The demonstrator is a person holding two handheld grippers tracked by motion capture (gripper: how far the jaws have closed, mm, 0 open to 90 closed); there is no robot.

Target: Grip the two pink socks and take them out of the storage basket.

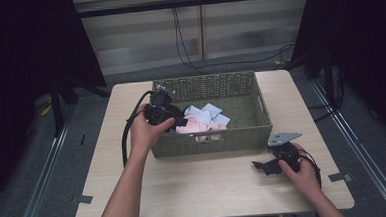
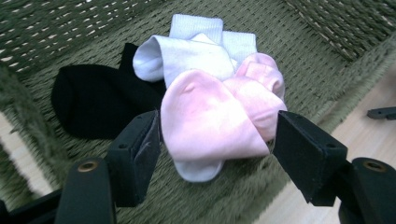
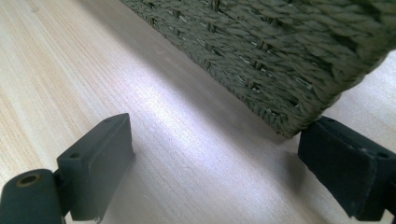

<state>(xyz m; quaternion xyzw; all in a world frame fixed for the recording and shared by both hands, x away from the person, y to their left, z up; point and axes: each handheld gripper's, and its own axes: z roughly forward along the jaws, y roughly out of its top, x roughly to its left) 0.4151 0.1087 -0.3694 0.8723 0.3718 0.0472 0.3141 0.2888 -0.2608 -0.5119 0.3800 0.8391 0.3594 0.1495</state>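
Inside woven green basket, soft folded pink sock, left gripper agape

Rough woven basket, cloth socks, wood-grain table.

An olive-green woven basket is holding pink socks, white socks and a black sock, sitting on a pale wood-grain table.

Left hand-held gripper raised, jaws wide apart, angled down. Right hand-held gripper low, jaws spread, pointing left; forearms both extended.
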